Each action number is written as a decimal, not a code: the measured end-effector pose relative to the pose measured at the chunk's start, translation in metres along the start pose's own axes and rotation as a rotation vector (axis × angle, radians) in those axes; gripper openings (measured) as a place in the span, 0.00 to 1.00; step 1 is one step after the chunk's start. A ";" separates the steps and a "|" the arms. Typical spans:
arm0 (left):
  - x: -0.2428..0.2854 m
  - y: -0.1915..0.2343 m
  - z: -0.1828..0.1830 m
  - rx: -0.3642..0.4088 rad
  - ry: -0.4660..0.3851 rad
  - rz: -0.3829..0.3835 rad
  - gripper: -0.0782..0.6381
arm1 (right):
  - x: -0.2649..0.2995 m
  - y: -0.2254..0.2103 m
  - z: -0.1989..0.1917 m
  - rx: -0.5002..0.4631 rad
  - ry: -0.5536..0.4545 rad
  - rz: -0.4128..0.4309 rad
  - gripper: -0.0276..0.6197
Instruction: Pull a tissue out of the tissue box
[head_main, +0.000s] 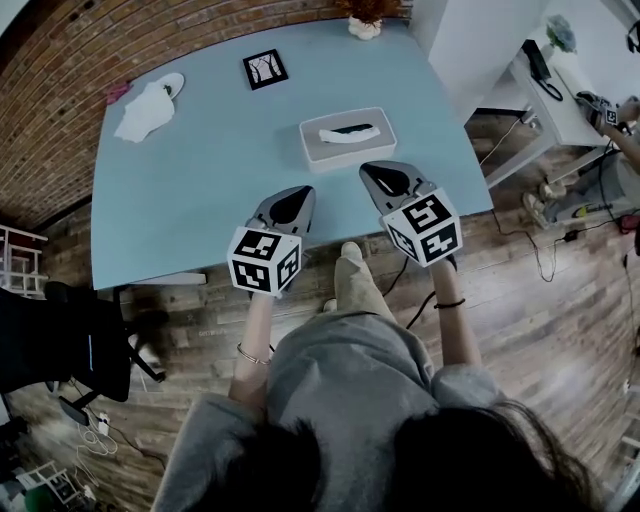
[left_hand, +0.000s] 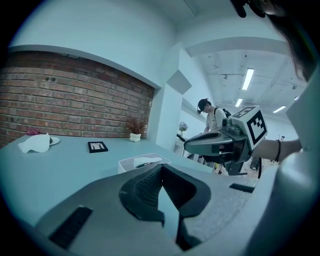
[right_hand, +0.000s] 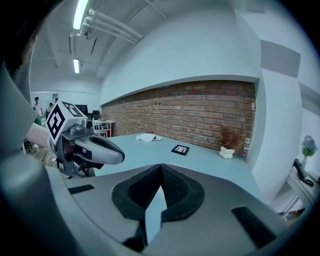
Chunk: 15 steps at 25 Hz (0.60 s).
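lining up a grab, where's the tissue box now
Head view: the white rectangular tissue box sits right of centre on the pale blue table, just beyond the right hand-held gripper.

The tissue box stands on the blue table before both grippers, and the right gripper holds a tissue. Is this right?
Not quite. The right gripper holds nothing: the right gripper view shows its jaws shut and empty. The tissue box stands as you say.

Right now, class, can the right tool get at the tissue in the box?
Probably yes: the right tool hovers short of the tissue box, nothing lies between, and the tissue shows in its top slot. Its shut jaws must open first.
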<state>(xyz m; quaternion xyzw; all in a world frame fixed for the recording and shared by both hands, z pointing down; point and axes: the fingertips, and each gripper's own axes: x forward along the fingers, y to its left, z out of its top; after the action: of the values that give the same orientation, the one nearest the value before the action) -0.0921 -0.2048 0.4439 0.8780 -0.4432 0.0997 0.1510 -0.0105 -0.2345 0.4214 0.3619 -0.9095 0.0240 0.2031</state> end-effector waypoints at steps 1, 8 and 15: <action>0.005 0.001 -0.002 0.000 0.008 -0.002 0.11 | 0.003 -0.003 -0.003 -0.008 0.012 0.003 0.04; 0.026 -0.001 -0.020 -0.023 0.049 -0.014 0.11 | 0.021 -0.010 -0.012 -0.062 0.053 0.046 0.04; 0.041 0.010 -0.033 -0.064 0.067 0.005 0.11 | 0.047 -0.025 -0.026 -0.127 0.112 0.081 0.04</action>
<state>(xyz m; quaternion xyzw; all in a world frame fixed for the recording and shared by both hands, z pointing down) -0.0771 -0.2295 0.4893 0.8678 -0.4429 0.1154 0.1936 -0.0157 -0.2788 0.4606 0.3091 -0.9104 -0.0053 0.2750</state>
